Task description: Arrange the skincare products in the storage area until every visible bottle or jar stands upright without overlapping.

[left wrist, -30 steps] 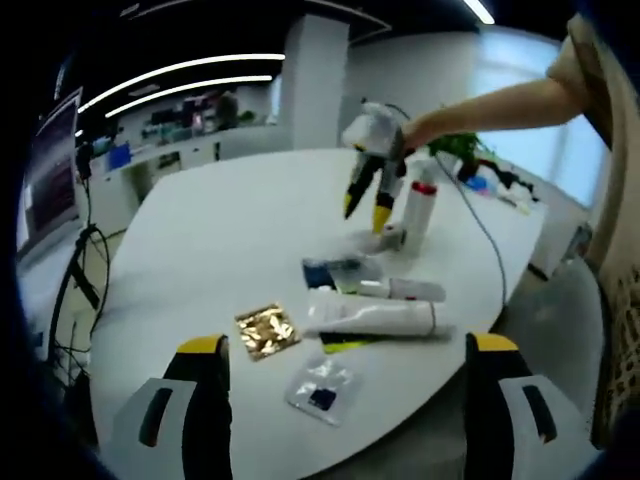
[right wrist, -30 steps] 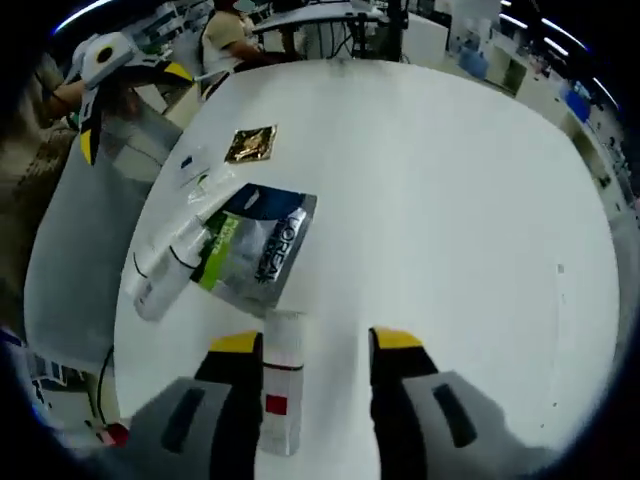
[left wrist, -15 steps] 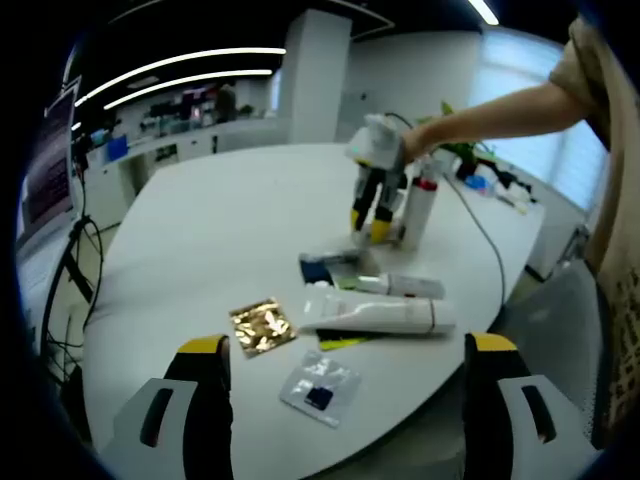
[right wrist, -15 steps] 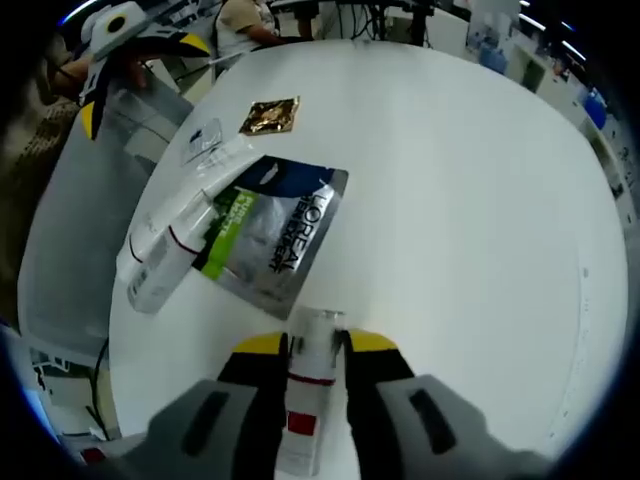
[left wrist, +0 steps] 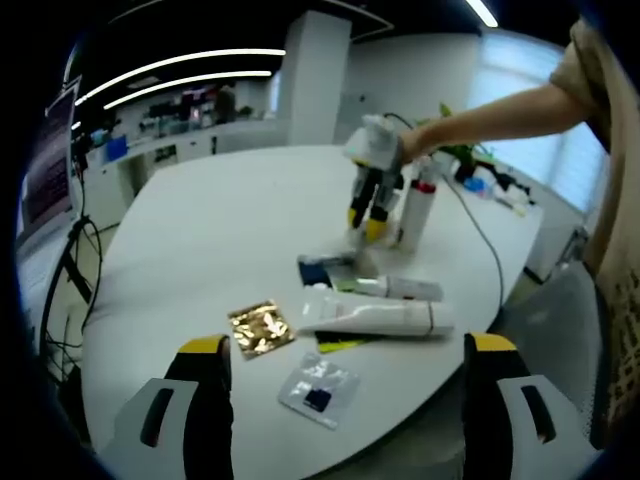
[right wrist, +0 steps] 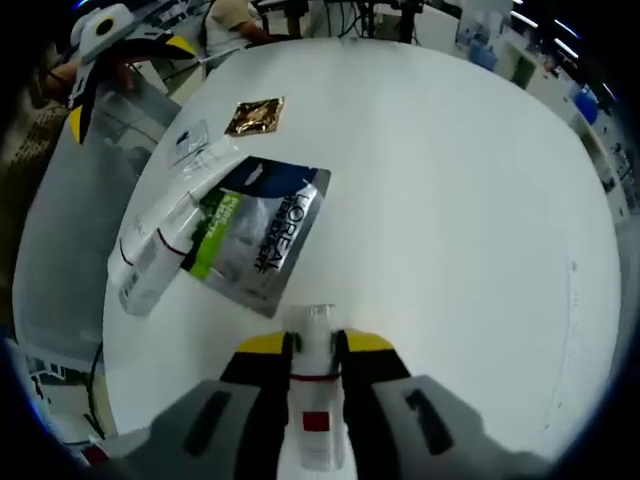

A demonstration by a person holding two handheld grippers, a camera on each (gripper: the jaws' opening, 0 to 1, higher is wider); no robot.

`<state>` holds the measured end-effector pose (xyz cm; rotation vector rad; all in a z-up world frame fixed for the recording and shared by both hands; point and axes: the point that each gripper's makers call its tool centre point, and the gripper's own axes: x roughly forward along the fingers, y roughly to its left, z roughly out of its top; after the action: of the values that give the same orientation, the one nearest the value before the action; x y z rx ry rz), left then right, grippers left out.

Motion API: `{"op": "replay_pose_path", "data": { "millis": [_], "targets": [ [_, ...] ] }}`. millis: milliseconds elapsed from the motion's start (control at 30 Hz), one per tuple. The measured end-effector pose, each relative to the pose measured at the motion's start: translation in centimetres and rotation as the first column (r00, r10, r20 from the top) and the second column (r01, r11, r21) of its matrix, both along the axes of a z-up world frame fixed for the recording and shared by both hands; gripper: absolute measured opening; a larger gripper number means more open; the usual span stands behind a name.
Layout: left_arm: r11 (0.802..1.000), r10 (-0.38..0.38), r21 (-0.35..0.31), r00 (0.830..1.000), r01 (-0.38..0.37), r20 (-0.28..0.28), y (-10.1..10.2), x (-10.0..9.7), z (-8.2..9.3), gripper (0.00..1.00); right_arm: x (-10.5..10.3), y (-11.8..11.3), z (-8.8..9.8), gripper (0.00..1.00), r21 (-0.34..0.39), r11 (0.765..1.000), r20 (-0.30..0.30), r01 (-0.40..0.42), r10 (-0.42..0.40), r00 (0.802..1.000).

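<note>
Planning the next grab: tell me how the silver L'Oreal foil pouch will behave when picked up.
The silver foil pouch with green and blue print lies flat and thin, so it will probably flop and bend when lifted. Its glossy film looks slippery. It rests partly over the white tubes with red bands, so pulling it may drag them. It seems unlikely to stand upright unaided.

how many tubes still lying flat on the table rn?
2. A large white tube lies nearest the table edge; a smaller white tube lies just behind it, on the silver pouch. The pouch may hide more.
</note>
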<state>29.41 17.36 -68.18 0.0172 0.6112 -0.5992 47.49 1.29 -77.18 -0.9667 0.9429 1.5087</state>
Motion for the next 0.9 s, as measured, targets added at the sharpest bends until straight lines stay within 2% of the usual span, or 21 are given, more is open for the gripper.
{"op": "replay_pose_path", "data": {
  "millis": [233,333,533,700,833,900],
  "targets": [
    [1.000,0.002,-0.025,1.000,-0.002,0.003,-0.1,0.1,0.4,0.94,1.8,0.2,1.9,0.19,0.067,0.995,0.058,0.067,-0.071,0.996],
    [1.000,-0.009,-0.027,1.000,0.009,0.007,-0.3,0.0,0.6,0.94,2.6,0.5,3.5,0.19,0.142,0.982,0.087,0.121,-0.134,0.987],
    [0.999,-0.029,-0.022,0.999,0.029,0.016,-0.5,-0.1,0.9,0.94,2.9,0.1,5.7,0.19,0.203,0.963,0.106,0.177,-0.201,0.974],
    [0.998,-0.010,-0.062,0.999,0.013,0.036,-0.7,0.3,2.0,0.94,2.7,-0.2,6.9,0.19,0.220,0.961,0.157,0.167,-0.204,0.966],
    [0.998,-0.018,-0.056,0.998,0.022,0.059,-0.9,0.8,2.8,0.94,3.2,0.6,9.0,0.18,0.296,0.939,0.194,0.177,-0.241,0.951],
    [0.998,-0.027,-0.055,0.997,0.031,0.079,-1.1,1.0,3.4,0.94,3.6,1.1,10.8,0.18,0.347,0.923,0.242,0.165,-0.258,0.935]
  ]
}}
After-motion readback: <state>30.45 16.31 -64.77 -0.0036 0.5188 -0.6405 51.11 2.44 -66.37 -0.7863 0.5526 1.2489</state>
